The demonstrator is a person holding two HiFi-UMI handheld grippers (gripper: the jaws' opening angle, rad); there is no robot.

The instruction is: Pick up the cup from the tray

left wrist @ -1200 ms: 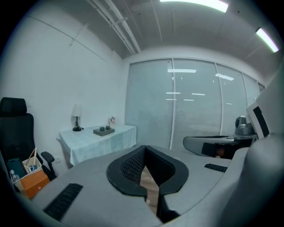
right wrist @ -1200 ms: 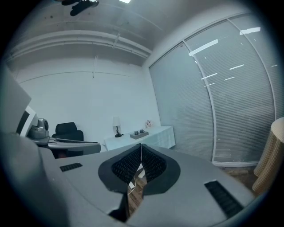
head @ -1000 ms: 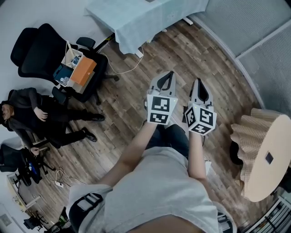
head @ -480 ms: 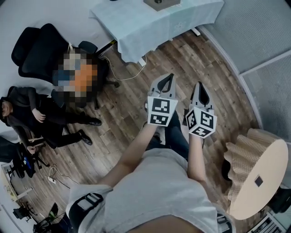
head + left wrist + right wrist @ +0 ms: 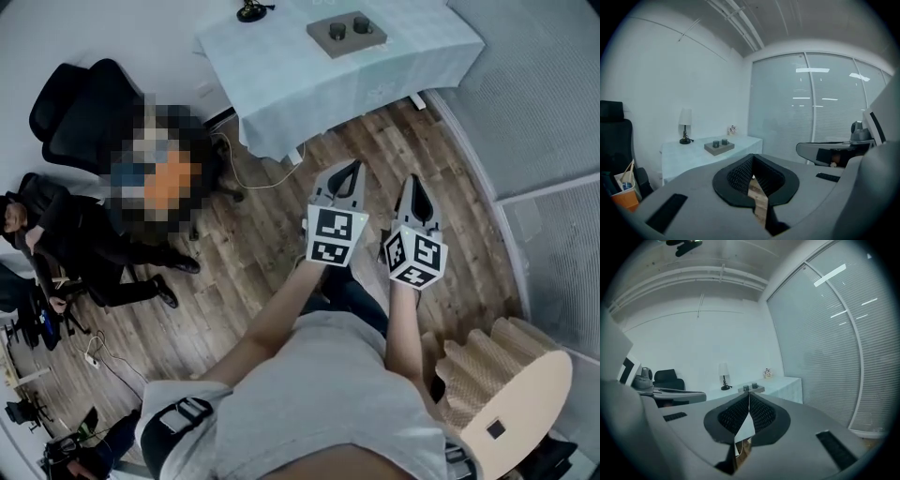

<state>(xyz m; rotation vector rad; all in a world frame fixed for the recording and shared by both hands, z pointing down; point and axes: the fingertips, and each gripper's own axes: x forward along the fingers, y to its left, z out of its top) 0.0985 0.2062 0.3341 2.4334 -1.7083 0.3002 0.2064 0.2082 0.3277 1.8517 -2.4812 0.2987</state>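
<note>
Left jaws: The left gripper (image 5: 751,174) has its jaws pressed together. Nothing is held in them.
Right jaws: The right gripper (image 5: 749,397) also has its jaws pressed together, and they hold nothing.
Where the cup is: A dark cup (image 5: 716,144) and a second cup (image 5: 724,141) stand side by side on a small grey tray (image 5: 719,149). The tray sits on a tabletop (image 5: 693,157) with a pale blue cloth. It is far ahead of both jaws, a bit to the left of the left jaws and almost straight ahead of the right jaws.
Step in hand: I think the person is walking up to the tabletop, and no reach has begun.
What could go wrong: Closed jaws cannot take a cup. If they go in this way, they could push it over or off the tray. The two cups stand very close, so wide jaws could bump the wrong one. The task does not say which cup is meant.
Things around: A table lamp (image 5: 685,125) stands left of the tray. A tiny toy (image 5: 732,130) sits behind it, too small to make out. An office chair (image 5: 80,112) and a seated person (image 5: 66,239) are far off to the left of the jaws. A round stand with wavy sides (image 5: 469,366) is behind them to the right.
In the way: Only wood floor (image 5: 281,234) seems to lie between the jaws and the tabletop.
</note>
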